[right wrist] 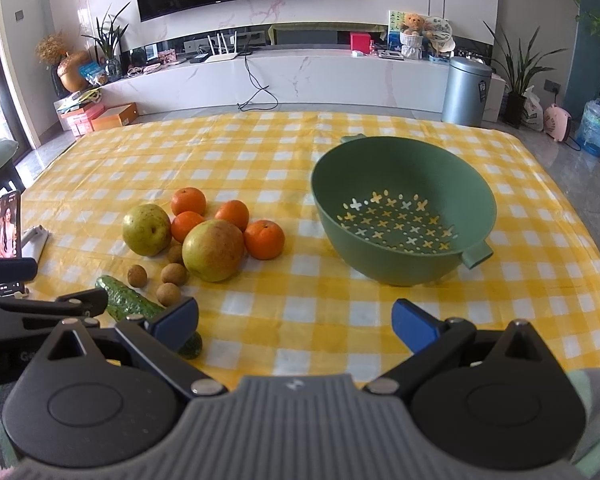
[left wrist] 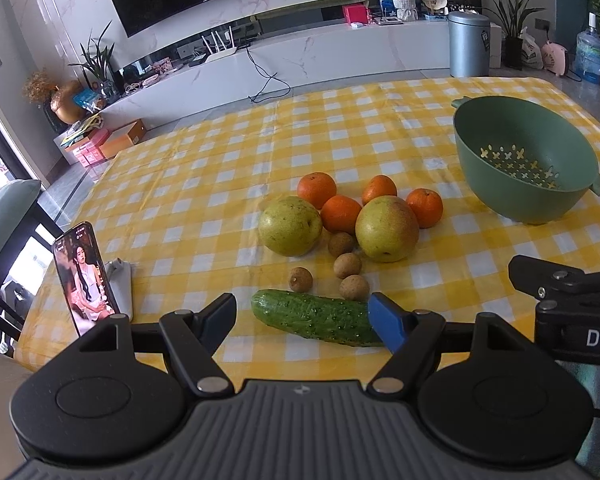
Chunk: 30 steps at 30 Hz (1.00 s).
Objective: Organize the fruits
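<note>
Left wrist view: left hand-held gripper (left wrist: 304,322) released, jaws wide apart, low over the near edge of the surface (left wrist: 204,184) with its yellow-checked cloth. Cucumber (left wrist: 314,316) lies just beyond the jaws, between the fingertips; its right end is hidden behind the blue right pad (left wrist: 386,320). Long axis runs left-right, the right end a bit nearer. Past it, four small brown fruits (left wrist: 347,265), then two pears (left wrist: 290,226), then four oranges (left wrist: 341,213) farthest, all bunched together mid-surface. Green colander (left wrist: 500,184) stands far right, well apart from the fruit, nothing in it. Phone (left wrist: 85,278) is propped upright at the near left. Right hand-held gripper (left wrist: 564,280) pokes in at the right edge, only part of it visible.

Right wrist view: right hand-held gripper (right wrist: 296,322) released as well, jaws wide, level, pointing across the surface (right wrist: 260,152). Bare cloth between its fingertips. Colander (right wrist: 380,268) ahead and slightly right, near but clear of the pads. Fruit cluster is ahead left: pears (right wrist: 213,250), oranges (right wrist: 264,240), small brown fruits (right wrist: 174,273). Cucumber (right wrist: 130,300) at near left, partly behind the left blue pad (right wrist: 178,320), long axis slanting from far left to near right. Left hand-held gripper (right wrist: 40,308) sits at the left edge, just beside the cucumber. Phone (right wrist: 7,224) at far left.
</note>
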{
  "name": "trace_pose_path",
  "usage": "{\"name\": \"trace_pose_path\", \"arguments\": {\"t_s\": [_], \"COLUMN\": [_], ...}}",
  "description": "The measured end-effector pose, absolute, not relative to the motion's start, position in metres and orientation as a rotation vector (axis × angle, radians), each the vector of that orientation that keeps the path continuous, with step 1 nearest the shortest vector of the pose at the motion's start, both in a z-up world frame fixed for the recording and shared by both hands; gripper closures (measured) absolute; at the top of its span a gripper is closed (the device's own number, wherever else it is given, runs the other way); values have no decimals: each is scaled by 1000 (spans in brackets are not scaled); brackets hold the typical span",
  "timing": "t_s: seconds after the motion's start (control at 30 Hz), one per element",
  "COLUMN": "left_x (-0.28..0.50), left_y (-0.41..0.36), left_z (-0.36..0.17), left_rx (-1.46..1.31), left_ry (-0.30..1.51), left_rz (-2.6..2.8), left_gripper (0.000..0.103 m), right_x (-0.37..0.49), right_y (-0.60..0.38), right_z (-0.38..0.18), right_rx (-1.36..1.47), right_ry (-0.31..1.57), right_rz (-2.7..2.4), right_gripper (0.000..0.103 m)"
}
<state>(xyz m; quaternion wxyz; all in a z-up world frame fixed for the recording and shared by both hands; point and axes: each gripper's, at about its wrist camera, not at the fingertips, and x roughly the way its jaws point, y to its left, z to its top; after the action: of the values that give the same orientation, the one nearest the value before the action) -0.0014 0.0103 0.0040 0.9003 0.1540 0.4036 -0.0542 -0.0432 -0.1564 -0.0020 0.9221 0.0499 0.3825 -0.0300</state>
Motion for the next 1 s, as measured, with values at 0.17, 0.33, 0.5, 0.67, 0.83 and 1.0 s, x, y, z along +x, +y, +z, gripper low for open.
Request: {"name": "trace_pose_path", "arguments": {"t_s": [0.17,0.33,0.5,0.67,0.83,1.0], "left_x": [-2,-2,-2,-1,-1,-1], "left_y": [12,12,12,10,9,9], "left_z": [4,3,3,1,1,1], "left_rx": [318,317,319,322,323,322], "left_ry": [833,840,839,847,850,849], "left_rz": [-117,-118,-120,-119,-118,-120], "left_gripper": [14,14,14,14,14,14], "right_x": [-44,-43,-43,-43,-44,-44], "right_y": [-154,-155,-155,-156,-158,-158], "right_z": [-2,-2,-2,-3,-4,-4], "right_rx": [94,96,97,101,107,106], "right_ry": [783,787,788,788,790,788], "right_rz": [-62,-69,-73,-79,-85,-89], "right_gripper": [4,4,4,4,4,4]}}
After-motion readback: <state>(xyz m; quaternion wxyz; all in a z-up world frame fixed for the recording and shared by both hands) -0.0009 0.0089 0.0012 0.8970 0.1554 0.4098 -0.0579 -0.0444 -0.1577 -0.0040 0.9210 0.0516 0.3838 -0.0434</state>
